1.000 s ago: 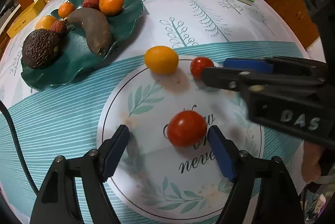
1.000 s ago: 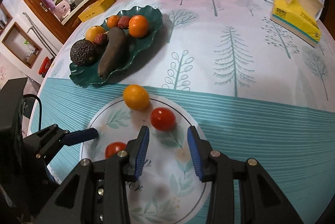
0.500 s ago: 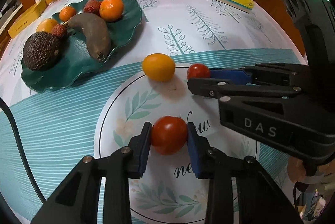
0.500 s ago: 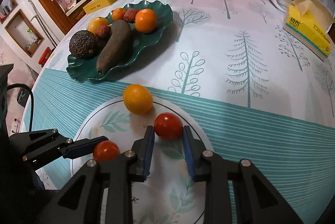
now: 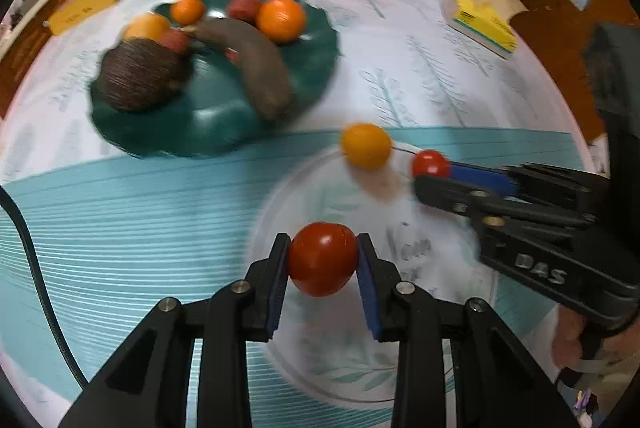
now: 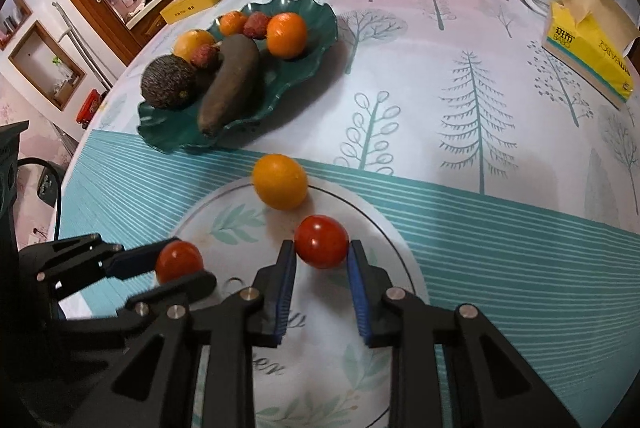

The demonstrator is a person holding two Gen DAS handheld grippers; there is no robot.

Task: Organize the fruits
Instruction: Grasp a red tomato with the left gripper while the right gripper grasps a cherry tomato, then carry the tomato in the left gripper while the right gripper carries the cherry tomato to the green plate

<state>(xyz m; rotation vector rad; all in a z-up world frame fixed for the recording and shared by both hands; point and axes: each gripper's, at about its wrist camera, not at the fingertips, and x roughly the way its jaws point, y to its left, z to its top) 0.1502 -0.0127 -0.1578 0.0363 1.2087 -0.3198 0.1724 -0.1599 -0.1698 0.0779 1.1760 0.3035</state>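
1. The left gripper [image 5: 322, 260] has its blue-padded jaws clamped on a round red tomato [image 5: 322, 258]; the right gripper [image 6: 321, 260] pinches a second, smaller red tomato [image 6: 321, 241] the same way.
2. Both tomatoes are over the round white leaf-printed patch of the tablecloth [image 6: 240, 216], near the camera; whether either has left the cloth I cannot tell.
3. Judged from here, the step is carrying them to the dark green wavy-edged plate [image 6: 320, 28] at far left. Hold the squeeze gentle, since tomato skin probably splits under pressure, and lift one clear first so the grippers do not collide.
4. The plate holds a dark bumpy avocado [image 6: 168, 81], a long brown fruit [image 6: 230, 82], three orange citrus and two reddish lychees; free space looks scarce, mostly its right rim.
5. A loose orange-yellow citrus [image 6: 280, 181] lies on the cloth between plate and tomatoes.
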